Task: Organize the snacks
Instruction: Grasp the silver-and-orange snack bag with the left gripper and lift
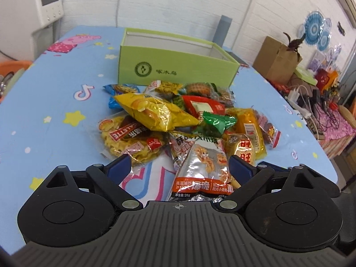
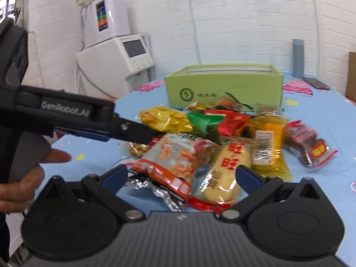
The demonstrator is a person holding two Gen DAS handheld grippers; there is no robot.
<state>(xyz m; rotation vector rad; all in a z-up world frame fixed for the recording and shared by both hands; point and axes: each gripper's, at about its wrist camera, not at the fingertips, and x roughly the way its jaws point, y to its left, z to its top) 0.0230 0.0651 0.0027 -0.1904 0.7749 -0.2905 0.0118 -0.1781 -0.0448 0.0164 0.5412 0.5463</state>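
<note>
A pile of snack packets lies on the blue cartoon tablecloth (image 1: 55, 102) in front of an open green box (image 1: 178, 66) (image 2: 222, 89). My left gripper (image 1: 180, 166) is open at the near edge of the pile. A silver and orange packet (image 1: 200, 166) lies between its fingers, untouched by the pads. My right gripper (image 2: 181, 175) is also open, over the same silver and orange packet (image 2: 171, 162) and a yellow rice cracker packet (image 2: 227, 169). A yellow chip bag (image 1: 153, 111) tops the pile. The left gripper (image 2: 142, 134) shows from the side in the right wrist view.
A grey bottle (image 2: 297, 55) and a phone (image 2: 316, 83) sit behind the box. A white machine (image 2: 124, 53) stands beyond the table's left edge. A cardboard box (image 1: 276, 60) and tangled cables (image 1: 311, 98) crowd the right side. A person's hand (image 2: 33, 166) holds the left gripper.
</note>
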